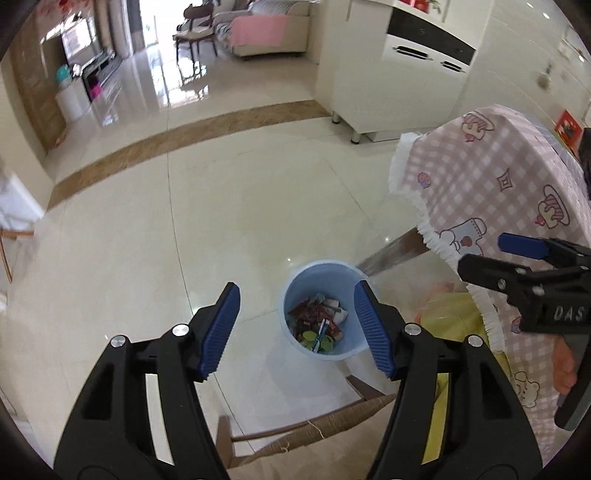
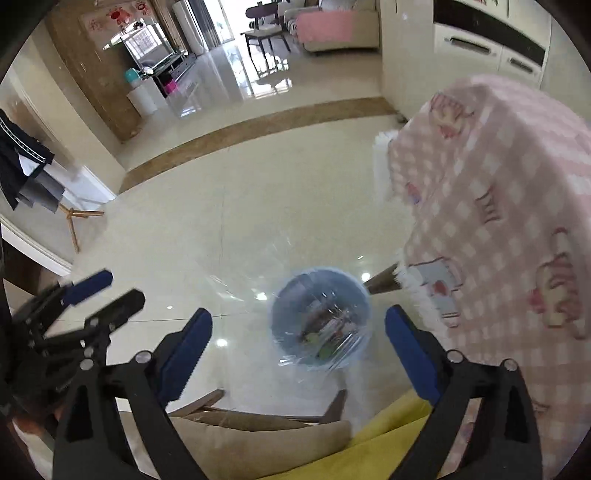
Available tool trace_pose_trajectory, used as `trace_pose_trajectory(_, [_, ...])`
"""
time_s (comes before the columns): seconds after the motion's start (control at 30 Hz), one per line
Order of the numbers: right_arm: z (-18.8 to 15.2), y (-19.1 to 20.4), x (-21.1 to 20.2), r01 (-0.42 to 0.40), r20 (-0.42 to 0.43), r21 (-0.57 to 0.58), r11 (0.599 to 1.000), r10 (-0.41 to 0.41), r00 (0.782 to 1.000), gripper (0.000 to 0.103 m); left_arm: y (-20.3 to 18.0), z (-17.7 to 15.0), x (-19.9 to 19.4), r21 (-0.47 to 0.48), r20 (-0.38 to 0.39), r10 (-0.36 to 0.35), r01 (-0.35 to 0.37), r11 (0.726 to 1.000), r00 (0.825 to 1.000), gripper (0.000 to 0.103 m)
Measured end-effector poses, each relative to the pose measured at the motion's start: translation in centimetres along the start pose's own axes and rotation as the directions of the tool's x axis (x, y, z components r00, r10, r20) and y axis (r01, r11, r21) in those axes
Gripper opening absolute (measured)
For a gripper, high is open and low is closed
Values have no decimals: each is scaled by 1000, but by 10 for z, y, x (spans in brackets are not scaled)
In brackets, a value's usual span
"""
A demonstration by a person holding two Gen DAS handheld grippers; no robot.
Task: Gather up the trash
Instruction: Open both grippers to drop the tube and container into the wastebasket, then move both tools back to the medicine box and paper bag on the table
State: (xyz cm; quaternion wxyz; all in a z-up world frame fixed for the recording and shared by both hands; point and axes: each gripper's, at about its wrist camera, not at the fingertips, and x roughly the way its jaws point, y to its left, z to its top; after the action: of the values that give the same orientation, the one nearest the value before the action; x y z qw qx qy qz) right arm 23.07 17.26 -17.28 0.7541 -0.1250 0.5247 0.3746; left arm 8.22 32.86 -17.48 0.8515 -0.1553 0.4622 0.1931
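Below and ahead of my left gripper [image 1: 295,328] a light blue round plastic bin [image 1: 295,295] stood on the glossy cream tiled floor [image 1: 147,229]. A heap of crumpled wrappers and packets [image 1: 318,322] lay inside the bin. To the right of the bin stood a table draped in a pink checked fringed tablecloth [image 1: 491,192]; one slanted wooden table leg [image 1: 391,254] came down just beside the bin's rim. My right gripper [image 1: 491,254] was in front of the cloth's hanging edge, to the right of my left one. A woven-seat wooden chair [image 1: 317,424] stood nearer to me than the bin. A white cabinet [image 1: 391,74] stood behind the table, and a beige sofa [image 1: 273,29] lay farther back.
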Motion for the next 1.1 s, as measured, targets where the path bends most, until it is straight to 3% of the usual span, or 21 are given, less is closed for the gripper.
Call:
trace_pose_trajectory(0.17, [-5, -4, 9, -35, -40, 11, 999, 35, 999, 93, 7, -8, 7, -31, -36, 14, -15, 999, 999, 64])
trace_pose_trajectory(0.5, [-14, -31, -45, -33, 86, 58, 998, 28, 996, 93, -18, -3, -7, 5, 0, -56, 56, 998, 998, 64])
trace_pose_trajectory(0.63, [-19, -40, -64, -67, 107, 72, 995, 59, 993, 93, -36, 6, -20, 47, 32, -80, 79, 996, 996, 64])
trace_pose_trajectory(0.87, [-42, -74, -116, -121, 220, 151, 981, 86, 972, 93, -83, 19, -47, 142, 87, -155, 142, 980, 984, 66])
trace_pose_trajectory(1.1, [-71, -120, -185, -56, 344, 255, 965, -36, 938, 93, -153, 30, -72, 284, 119, -276, 234, 930, 954, 71])
